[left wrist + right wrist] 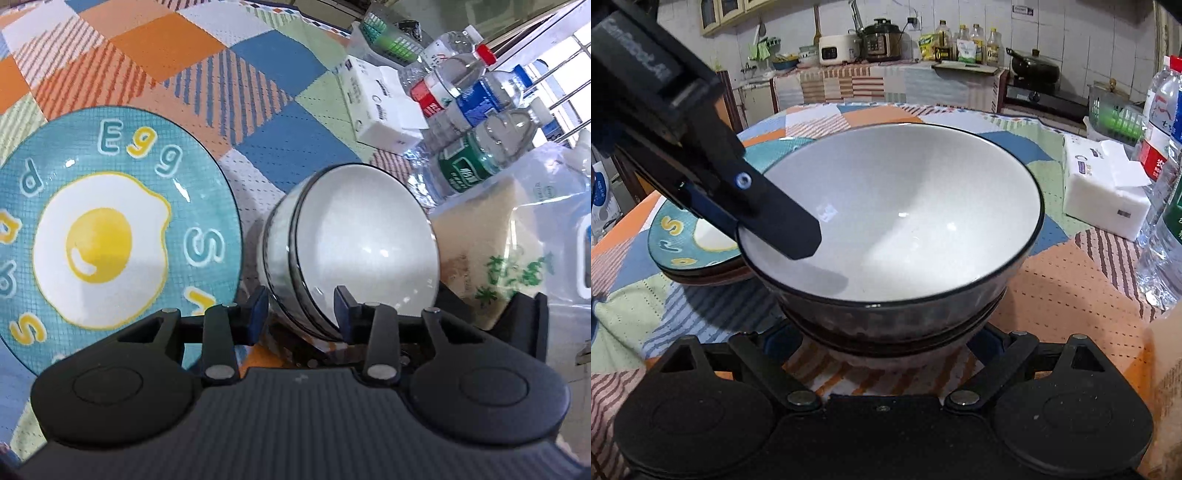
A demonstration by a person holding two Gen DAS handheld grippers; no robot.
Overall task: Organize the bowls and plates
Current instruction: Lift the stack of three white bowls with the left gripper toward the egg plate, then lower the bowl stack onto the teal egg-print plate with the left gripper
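**Top bowl clamped at the rim**

Nearest, right hand-held gripper spread wide either side of the bowl stack's base, not touching. Left hand-held gripper pinching the top bowl by its rim, one finger inside. Beside it, egg plate on the desk. Farther right, tissue pack and bottles.
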